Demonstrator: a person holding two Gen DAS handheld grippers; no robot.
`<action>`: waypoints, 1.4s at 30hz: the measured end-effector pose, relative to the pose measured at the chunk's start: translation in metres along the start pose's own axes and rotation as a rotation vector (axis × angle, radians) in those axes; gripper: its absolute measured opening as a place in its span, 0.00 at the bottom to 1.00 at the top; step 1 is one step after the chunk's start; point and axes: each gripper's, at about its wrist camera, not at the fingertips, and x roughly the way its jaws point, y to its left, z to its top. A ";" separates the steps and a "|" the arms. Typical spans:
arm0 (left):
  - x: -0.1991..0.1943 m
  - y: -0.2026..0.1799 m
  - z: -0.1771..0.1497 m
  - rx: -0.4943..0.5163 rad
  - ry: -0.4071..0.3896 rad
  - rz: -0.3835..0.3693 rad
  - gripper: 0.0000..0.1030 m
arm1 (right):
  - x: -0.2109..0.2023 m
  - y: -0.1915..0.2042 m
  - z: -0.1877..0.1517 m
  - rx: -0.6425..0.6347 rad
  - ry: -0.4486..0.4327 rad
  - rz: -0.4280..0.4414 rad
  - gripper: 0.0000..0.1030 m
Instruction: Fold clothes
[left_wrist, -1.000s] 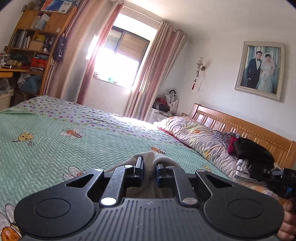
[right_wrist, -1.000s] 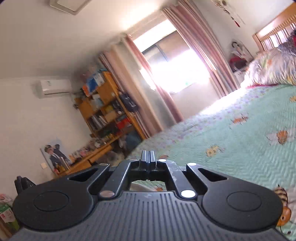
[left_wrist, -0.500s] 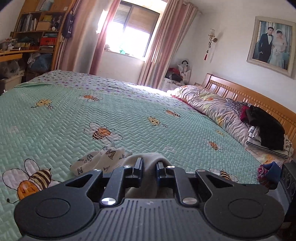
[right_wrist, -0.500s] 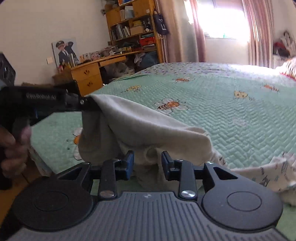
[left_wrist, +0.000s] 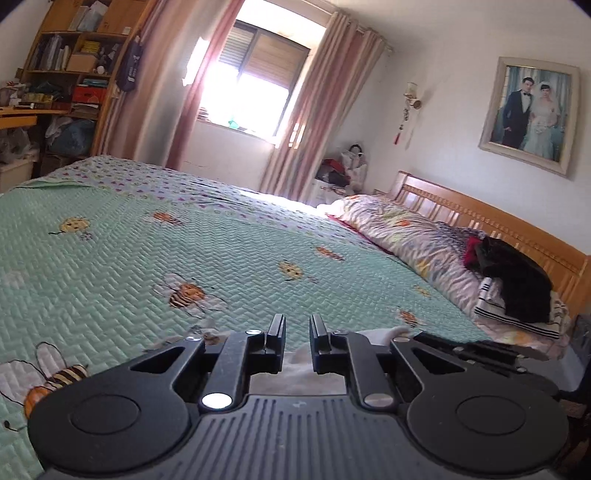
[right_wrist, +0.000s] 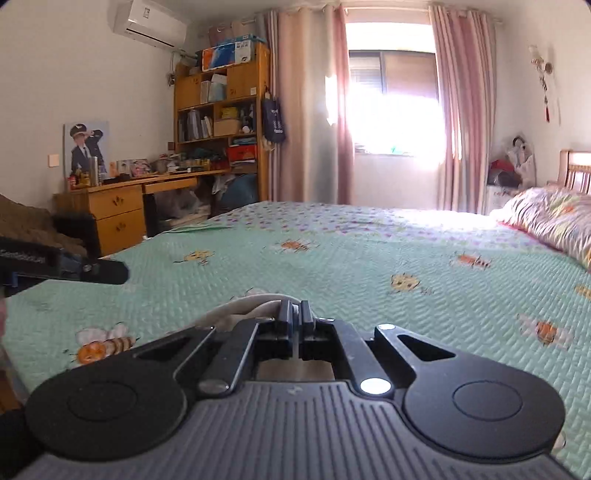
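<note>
Comparing the views with those a moment earlier, both tongs have sunk toward the bed (left_wrist: 147, 258) and swapped roles. The left tongs (left_wrist: 297, 330), at the bottom centre of their own view, have just been easing apart: a clear gap now stands between the fingers, and the pale garment (left_wrist: 306, 363) lies low in that gap, seemingly no longer pinched, where half a second ago the cloth bulged up between them. The right tongs (right_wrist: 295, 315), at the lower centre of their view, were spread around a hanging drape of the same cloth; they have just closed and now stand nearly shut, with a fold of the garment (right_wrist: 255, 306) bunched at the fingertips and to their left. Whether the pads truly bite the fabric is hard to tell, though it looks so. The cloth seems laid on the green bedspread, so I judge one fold is being set down, the right side still anchoring it.
</note>
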 end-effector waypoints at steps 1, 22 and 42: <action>-0.001 -0.005 -0.008 0.011 0.019 -0.027 0.21 | -0.003 0.003 -0.007 -0.015 0.018 0.003 0.06; 0.063 -0.012 -0.068 0.300 0.253 0.154 0.29 | 0.070 0.003 -0.035 0.041 0.198 0.101 0.03; 0.043 -0.003 -0.002 0.143 0.073 0.095 0.12 | 0.027 0.029 -0.046 0.078 0.186 0.198 0.33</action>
